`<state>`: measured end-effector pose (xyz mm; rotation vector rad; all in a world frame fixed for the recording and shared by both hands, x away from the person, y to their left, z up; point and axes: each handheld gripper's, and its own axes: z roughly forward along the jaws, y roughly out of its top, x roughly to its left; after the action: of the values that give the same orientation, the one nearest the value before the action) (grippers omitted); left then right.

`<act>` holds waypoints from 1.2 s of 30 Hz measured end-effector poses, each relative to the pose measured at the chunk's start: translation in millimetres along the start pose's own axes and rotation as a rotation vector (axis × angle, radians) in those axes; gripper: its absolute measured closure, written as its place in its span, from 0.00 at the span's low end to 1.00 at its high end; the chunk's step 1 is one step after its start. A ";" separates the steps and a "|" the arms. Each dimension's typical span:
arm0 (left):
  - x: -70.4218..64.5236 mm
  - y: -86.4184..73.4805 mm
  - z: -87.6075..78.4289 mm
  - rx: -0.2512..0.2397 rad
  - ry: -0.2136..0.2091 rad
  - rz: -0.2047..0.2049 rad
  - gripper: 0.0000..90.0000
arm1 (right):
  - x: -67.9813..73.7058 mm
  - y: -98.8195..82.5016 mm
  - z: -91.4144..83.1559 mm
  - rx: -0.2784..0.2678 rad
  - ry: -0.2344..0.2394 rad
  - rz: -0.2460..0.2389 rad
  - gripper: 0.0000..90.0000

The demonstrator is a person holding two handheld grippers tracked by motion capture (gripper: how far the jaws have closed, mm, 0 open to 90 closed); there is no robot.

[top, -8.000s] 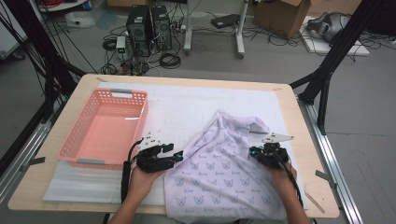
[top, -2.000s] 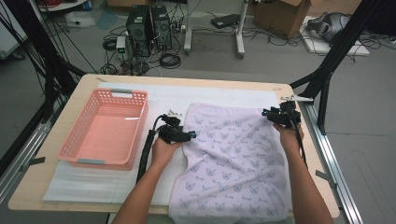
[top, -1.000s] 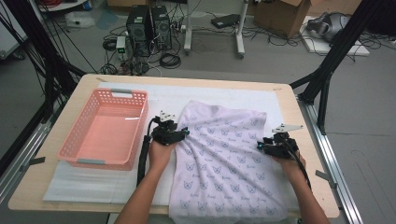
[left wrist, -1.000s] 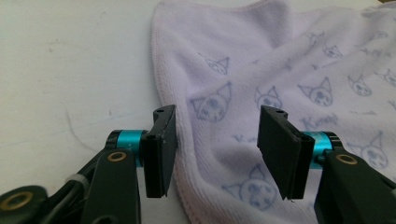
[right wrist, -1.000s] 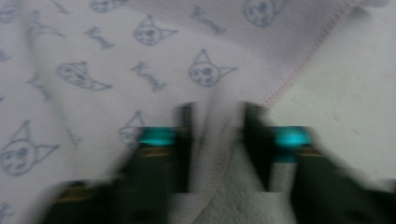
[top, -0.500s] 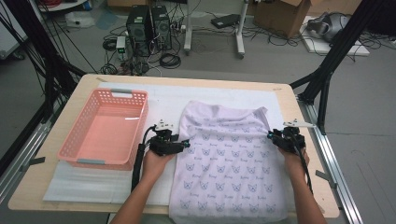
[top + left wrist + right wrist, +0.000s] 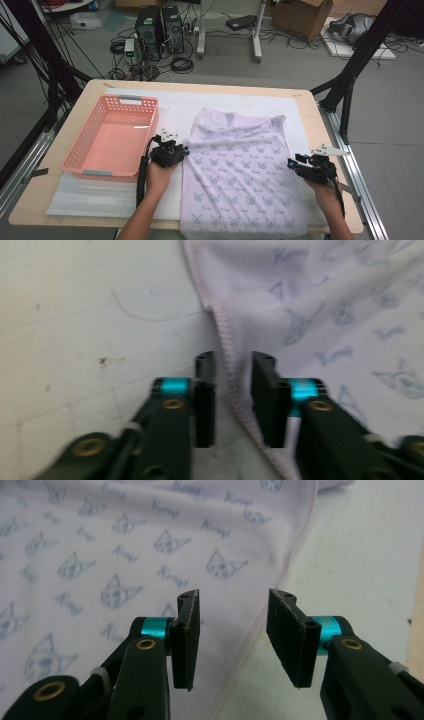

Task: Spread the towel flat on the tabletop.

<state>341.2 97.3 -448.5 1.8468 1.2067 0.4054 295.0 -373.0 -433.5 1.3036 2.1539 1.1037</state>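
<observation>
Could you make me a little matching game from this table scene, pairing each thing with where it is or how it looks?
Things:
1. basket
2. towel
3. left tongs
4. right tongs

Descriptions:
A. pale lilac with a cat-face print, spread flat
B. pink, on the table's left side
C. open over the cloth's right hem
D. open astride the cloth's left hem

Pairs: 1-B, 2-A, 3-D, 4-C

Table (image 7: 60,200) under white mat (image 7: 175,107)
</observation>
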 end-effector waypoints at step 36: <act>-13.0 -43.9 -60.1 -0.033 -0.118 -0.039 0.55 | 21.6 -36.3 -25.9 0.019 0.023 0.054 0.75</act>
<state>269.9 122.1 -447.1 1.7904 1.1478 0.2893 246.7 -374.6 -444.7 1.3715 2.1620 1.1274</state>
